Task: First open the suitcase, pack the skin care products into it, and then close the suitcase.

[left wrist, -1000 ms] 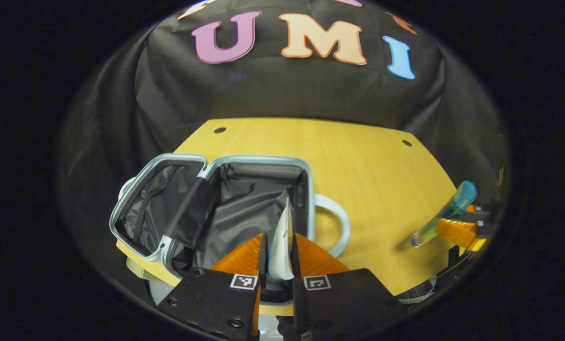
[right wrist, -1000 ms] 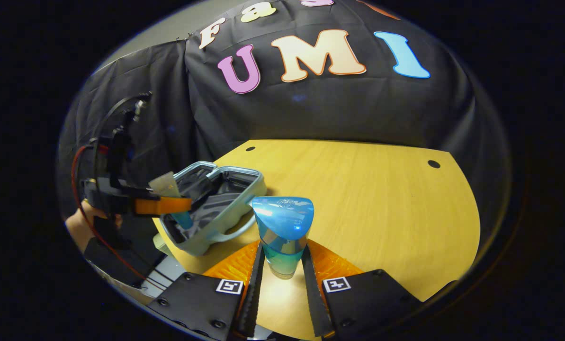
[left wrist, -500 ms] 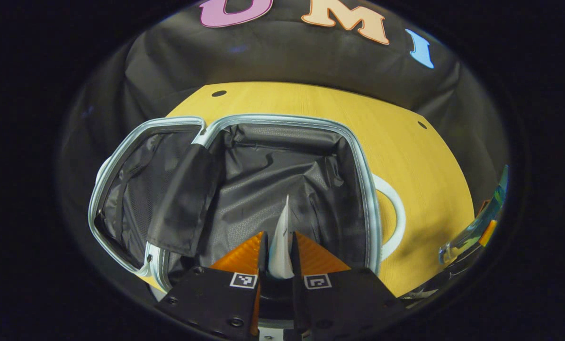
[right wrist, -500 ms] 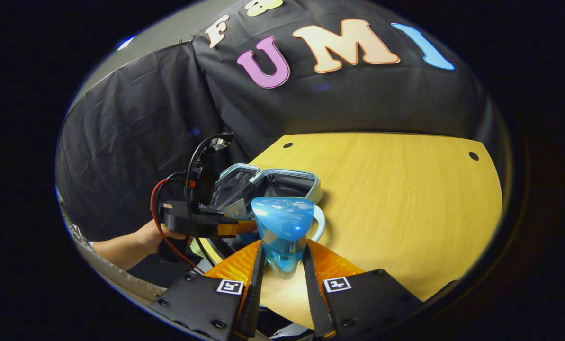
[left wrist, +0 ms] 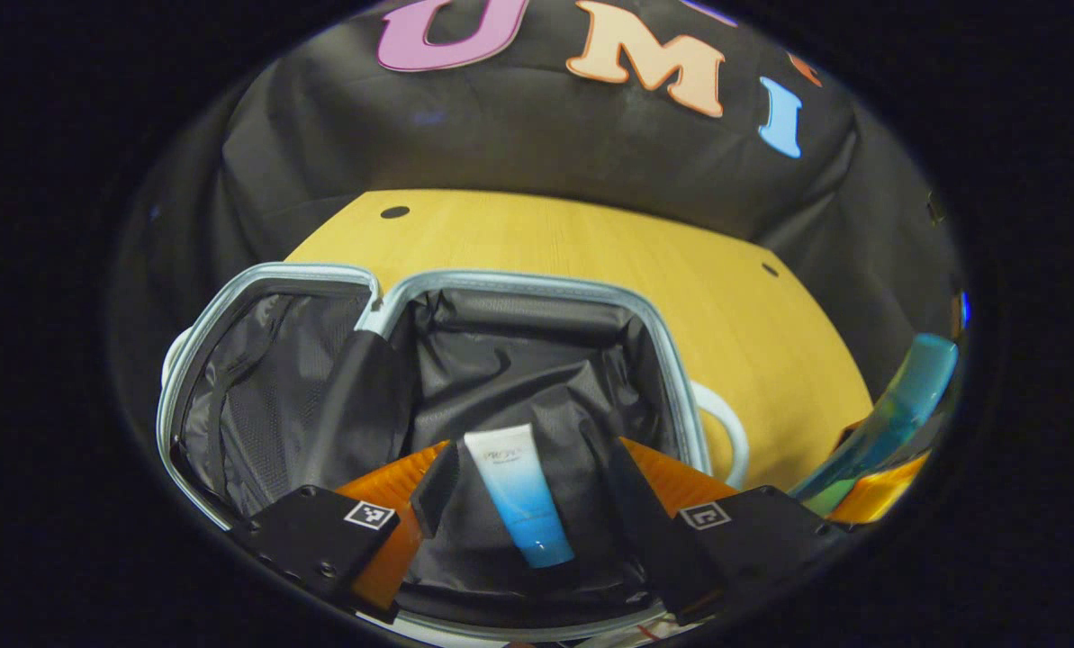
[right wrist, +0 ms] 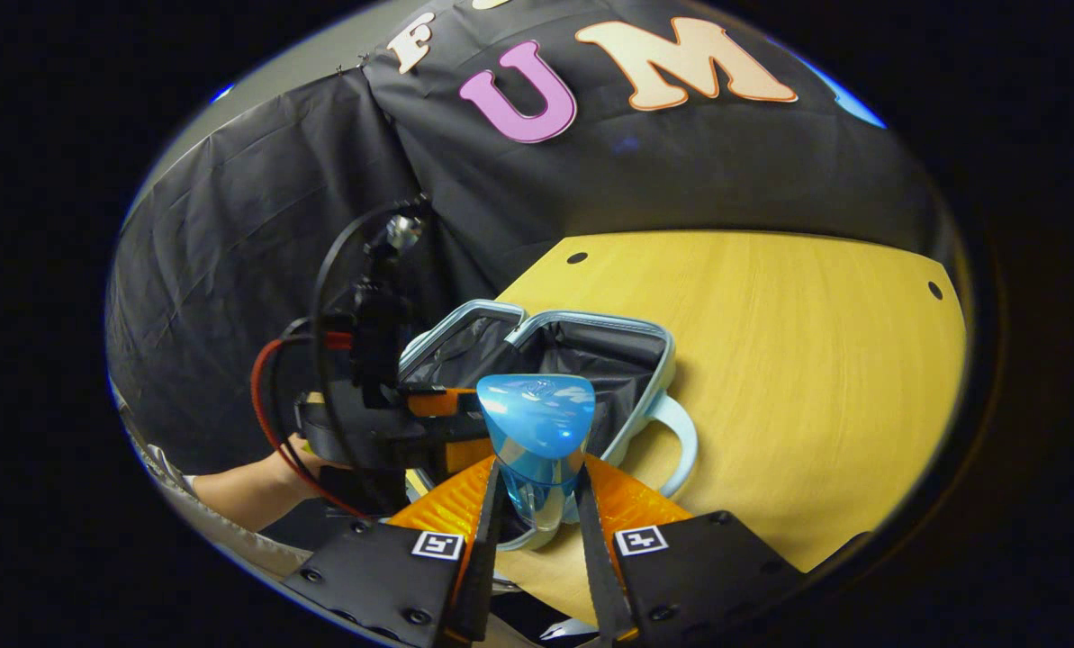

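Low in the left gripper view, the white-and-blue tube (left wrist: 518,495) is lying in the open suitcase (left wrist: 537,286) between the left gripper's (left wrist: 523,468) parted jaws, while the right gripper (right wrist: 537,495) is clamping the light, probably slippery blue bottle (right wrist: 535,432) at mid-body.

The right gripper (right wrist: 537,531) clamps a blue bottle (right wrist: 537,432) between both fingers. Beyond it, the suitcase (right wrist: 645,360) lies open on the table (right wrist: 816,378). The left gripper (right wrist: 428,423) apparently hovers over it.
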